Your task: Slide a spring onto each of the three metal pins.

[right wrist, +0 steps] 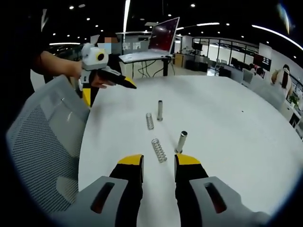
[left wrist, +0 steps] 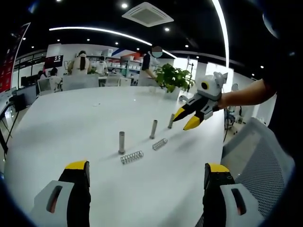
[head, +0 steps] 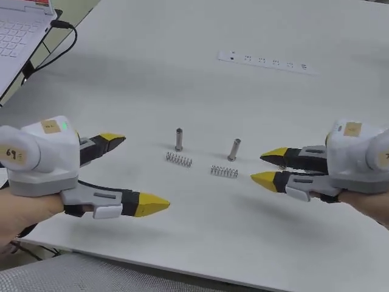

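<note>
The left gripper is hanging released above the table. Its jaws are spread wide and gripping nothing. The jaws are black and taper to wedge-shaped yellow tips, and the housing is smooth white plastic.

The right gripper is also carrying nothing. Its jaws are standing a narrow gap apart, and bare table is showing between them in the right gripper view.

The table is a matte white surface with a rounded outline.

- **First pin and spring:** Ahead of the left gripper's tips, the first pin is standing upright. It is a plain grey metal cylinder. The first spring, a fine wire coil, is lying on its side just beside the pin's foot, on the person's side.
- **Second pin and spring:** Just ahead of the right gripper's tips, the second pin is standing with a slight lean. The second spring is lying flat beside it.
- **Third piece:** In the left gripper view, a third upright piece is showing close under the right gripper's tips. It is looking ribbed, but it is too small to tell whether a coil is sitting on it.

Open tabletop is lying between each gripper and its nearest pin. The table's near edge is running just below both grippers, and a grey mesh chair is sitting beyond it.

Well beyond the pins, a flat white power strip is resting on the table. A white laptop is sitting far out past the left gripper.
</note>
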The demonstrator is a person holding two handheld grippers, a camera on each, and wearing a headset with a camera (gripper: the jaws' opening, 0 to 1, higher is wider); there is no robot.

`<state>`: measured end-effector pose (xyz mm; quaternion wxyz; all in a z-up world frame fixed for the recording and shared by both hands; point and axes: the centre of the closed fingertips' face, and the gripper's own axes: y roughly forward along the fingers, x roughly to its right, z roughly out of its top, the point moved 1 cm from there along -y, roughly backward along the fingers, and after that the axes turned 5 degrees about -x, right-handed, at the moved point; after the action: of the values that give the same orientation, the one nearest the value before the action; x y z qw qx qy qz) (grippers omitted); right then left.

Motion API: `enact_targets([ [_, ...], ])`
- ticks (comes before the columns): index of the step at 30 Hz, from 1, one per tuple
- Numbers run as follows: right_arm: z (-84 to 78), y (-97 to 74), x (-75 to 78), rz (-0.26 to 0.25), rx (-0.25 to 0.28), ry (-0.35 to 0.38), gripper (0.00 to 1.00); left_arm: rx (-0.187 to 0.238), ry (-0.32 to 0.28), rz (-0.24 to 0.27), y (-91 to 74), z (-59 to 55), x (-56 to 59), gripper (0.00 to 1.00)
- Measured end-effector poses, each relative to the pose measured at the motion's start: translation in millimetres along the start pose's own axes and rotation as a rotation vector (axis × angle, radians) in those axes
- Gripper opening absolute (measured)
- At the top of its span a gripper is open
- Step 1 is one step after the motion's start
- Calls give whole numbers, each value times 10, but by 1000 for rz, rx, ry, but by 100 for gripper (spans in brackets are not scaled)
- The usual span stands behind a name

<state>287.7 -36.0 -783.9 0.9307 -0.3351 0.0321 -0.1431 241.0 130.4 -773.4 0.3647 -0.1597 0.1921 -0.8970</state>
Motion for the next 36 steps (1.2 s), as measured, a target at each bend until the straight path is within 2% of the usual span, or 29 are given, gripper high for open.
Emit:
enact_targets([
  [6,1,170,-66,45,-31,-28,24,-3,-3,-1,1,-27,12,98],
  [10,-26,274,-69,52,-58,-52,24,-8,-4,-3,8,-50,23,98],
  [22,-45,558,-11,83,-108,-52,21,-10,-3,-10,15,-48,37,98],
  [36,-161,655,15,88,-170,-63,15,-8,-8,-9,7,-37,23,98],
])
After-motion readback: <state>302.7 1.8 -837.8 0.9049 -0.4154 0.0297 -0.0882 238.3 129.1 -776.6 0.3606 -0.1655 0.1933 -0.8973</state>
